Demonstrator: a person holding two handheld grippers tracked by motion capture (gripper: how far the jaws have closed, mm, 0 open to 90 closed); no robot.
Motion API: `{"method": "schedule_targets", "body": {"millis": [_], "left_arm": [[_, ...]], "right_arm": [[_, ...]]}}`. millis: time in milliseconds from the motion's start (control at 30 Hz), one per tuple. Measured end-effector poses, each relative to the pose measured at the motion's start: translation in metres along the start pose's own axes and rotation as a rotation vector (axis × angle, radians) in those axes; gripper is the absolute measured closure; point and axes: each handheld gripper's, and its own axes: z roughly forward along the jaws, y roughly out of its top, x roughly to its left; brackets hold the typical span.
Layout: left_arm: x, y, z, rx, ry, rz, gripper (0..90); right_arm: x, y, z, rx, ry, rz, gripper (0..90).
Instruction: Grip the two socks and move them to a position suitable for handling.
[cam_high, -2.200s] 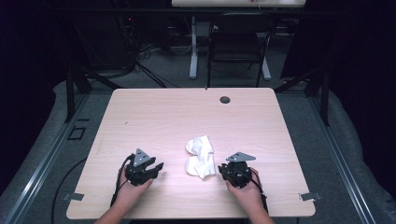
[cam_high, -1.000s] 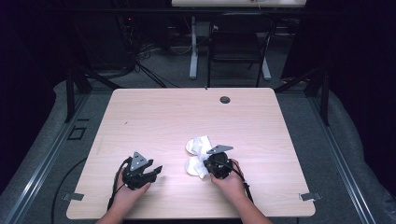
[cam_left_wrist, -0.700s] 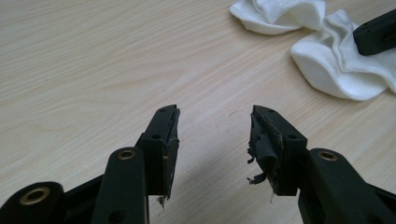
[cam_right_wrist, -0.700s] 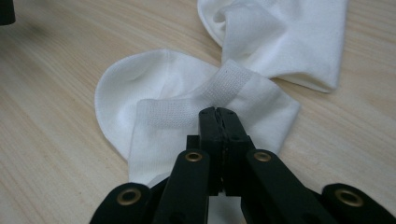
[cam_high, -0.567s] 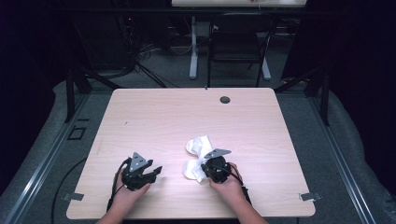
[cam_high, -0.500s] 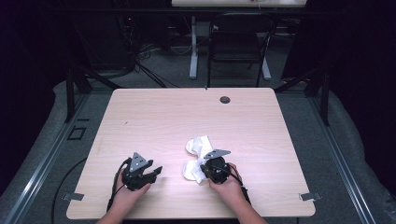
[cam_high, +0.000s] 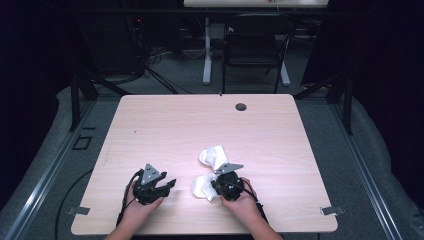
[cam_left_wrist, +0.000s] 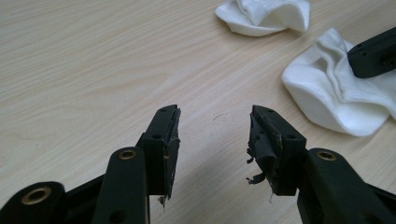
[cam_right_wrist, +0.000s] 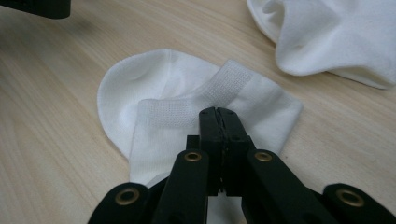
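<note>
Near table's front edge, right gripper fingers pinched tight on ribbed cuff of near white cotton sock; left gripper fingers wide, empty. Grasp step in hand; next likely lift toward second white sock.

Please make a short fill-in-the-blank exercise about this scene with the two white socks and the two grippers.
1. The right gripper is ____ on the near sock.
2. The left gripper has its jaws ____, with nothing between them.
3. The far sock lies on the ____ tabletop.

Missing words: shut; open; wooden
</note>
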Motion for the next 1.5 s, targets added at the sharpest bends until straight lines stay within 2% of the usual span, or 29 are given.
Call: {"method": "schedule_targets", "body": {"millis": [267, 567, 733, 900, 1000, 1067, 1133, 1300, 1500], "left_arm": [[-0.011, 0.002, 0.002, -0.002, -0.032, 0.030, 52.6], [-0.019, 0.002, 0.003, 0.005, -0.065, 0.029, 54.6], [-0.021, 0.003, 0.003, 0.013, -0.072, 0.039, 56.0], [-0.019, 0.002, 0.002, 0.011, -0.061, 0.036, 56.2], [-0.018, 0.002, 0.002, 0.008, -0.057, 0.025, 56.1], [-0.017, 0.002, 0.001, 0.007, -0.053, 0.026, 56.1], [-0.016, 0.002, 0.000, 0.011, -0.053, 0.021, 56.1], [-0.017, 0.002, 0.000, 0.009, -0.054, 0.021, 56.1], [-0.017, 0.002, -0.001, 0.009, -0.055, 0.017, 56.0]], "right_arm": [[0.008, -0.002, 0.000, 0.002, 0.026, -0.007, 88.9], [0.018, -0.002, 0.002, 0.004, 0.055, -0.026, 88.9], [0.021, -0.002, 0.002, 0.012, 0.056, -0.037, 88.1], [0.026, 0.000, -0.001, -0.001, 0.061, -0.037, 82.6], [0.030, 0.001, -0.003, -0.018, 0.065, -0.051, 80.0], [0.036, 0.003, -0.004, -0.046, 0.072, -0.066, 77.8], [0.042, 0.005, -0.003, -0.052, 0.080, -0.084, 76.1], [0.054, 0.004, 0.003, -0.035, 0.075, -0.141, 72.0], [0.055, 0.002, 0.008, -0.002, 0.061, -0.170, 69.6]]}}
